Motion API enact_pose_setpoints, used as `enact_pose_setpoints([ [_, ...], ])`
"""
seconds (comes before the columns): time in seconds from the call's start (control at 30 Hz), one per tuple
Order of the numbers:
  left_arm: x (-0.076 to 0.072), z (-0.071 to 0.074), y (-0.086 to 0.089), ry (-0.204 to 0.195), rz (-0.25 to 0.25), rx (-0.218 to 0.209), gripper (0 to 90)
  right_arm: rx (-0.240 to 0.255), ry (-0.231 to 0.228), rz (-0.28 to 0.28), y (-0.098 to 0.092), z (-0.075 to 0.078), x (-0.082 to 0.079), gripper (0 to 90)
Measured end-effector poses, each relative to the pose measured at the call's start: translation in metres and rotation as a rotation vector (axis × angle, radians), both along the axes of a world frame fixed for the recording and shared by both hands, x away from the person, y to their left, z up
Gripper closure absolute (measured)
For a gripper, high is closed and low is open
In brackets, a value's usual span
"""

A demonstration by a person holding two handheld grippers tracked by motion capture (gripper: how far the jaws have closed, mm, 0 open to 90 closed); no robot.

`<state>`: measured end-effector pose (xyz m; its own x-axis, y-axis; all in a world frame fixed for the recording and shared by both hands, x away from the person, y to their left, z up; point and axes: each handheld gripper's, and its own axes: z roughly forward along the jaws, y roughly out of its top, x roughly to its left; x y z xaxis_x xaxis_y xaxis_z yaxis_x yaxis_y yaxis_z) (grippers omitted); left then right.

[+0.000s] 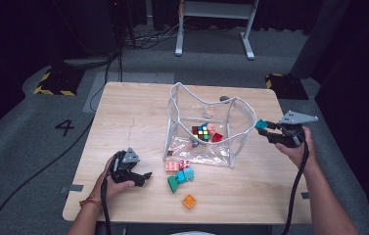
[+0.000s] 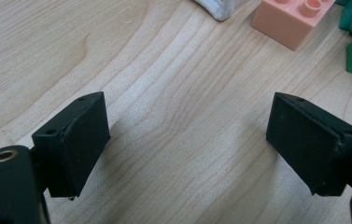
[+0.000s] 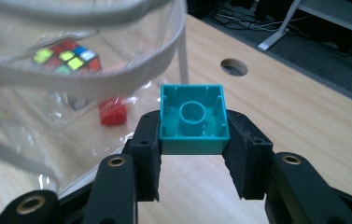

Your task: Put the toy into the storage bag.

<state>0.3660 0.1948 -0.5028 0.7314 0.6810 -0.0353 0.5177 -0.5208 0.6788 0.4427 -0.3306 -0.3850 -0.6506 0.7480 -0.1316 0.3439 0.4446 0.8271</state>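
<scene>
A clear plastic bag [image 1: 206,125] with white piping stands open in the middle of the wooden table [image 1: 133,112]. Inside it lie a colour cube [image 1: 201,131], a red brick [image 1: 217,137] and a pinkish piece. My right gripper [image 1: 263,126] hovers by the bag's right rim, shut on a teal brick [image 3: 193,119] whose hollow underside faces the camera. The left gripper [image 1: 145,176] rests on the table at the front left, open, with bare wood between its fingers [image 2: 78,140]. Loose bricks lie in front of the bag: pink [image 1: 172,166], teal [image 1: 185,175], green [image 1: 173,183] and orange [image 1: 189,201].
The bag [image 3: 71,56] looms close at the left of the right gripper view, with the colour cube [image 3: 68,56] and red brick [image 3: 113,112] seen through it. A round hole [image 3: 234,67] marks the table's far edge. A pink brick [image 2: 292,18] lies beyond the left jaws.
</scene>
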Motion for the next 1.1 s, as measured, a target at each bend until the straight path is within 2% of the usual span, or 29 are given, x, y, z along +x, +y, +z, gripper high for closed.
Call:
enact_pose_setpoints([
  [0.1, 0.0, 0.0, 0.0, 0.0, 0.0, 0.0, 13.4, -0.01, -0.022, -0.013, 0.0, 0.015, 0.009, 59.6],
  [0.27, 0.0, 0.0, 0.0, 0.0, 0.0, 0.0, 13.4, 0.008, -0.041, -0.03, -0.002, 0.032, 0.018, 59.6],
  [0.43, 0.0, 0.0, 0.0, 0.0, 0.0, 0.0, 13.4, 0.011, -0.069, -0.031, 0.002, 0.05, 0.023, 59.7],
  [0.53, 0.0, 0.0, 0.0, 0.0, 0.0, 0.0, 13.4, 0.014, -0.081, -0.014, 0.006, 0.059, 0.024, 59.7],
  [0.67, 0.0, 0.0, 0.0, 0.0, 0.0, -0.001, 13.4, 0.022, -0.107, -0.009, 0.014, 0.068, 0.024, 59.6],
  [0.73, 0.0, 0.0, 0.0, 0.0, 0.0, 0.0, 13.5, 0.002, -0.118, -0.002, 0.018, 0.07, 0.022, 59.6],
  [1.1, 0.0, 0.0, 0.0, 0.0, 0.0, 0.0, 13.4, 0.01, -0.123, 0.077, 0.042, 0.083, 0.02, 59.6],
])
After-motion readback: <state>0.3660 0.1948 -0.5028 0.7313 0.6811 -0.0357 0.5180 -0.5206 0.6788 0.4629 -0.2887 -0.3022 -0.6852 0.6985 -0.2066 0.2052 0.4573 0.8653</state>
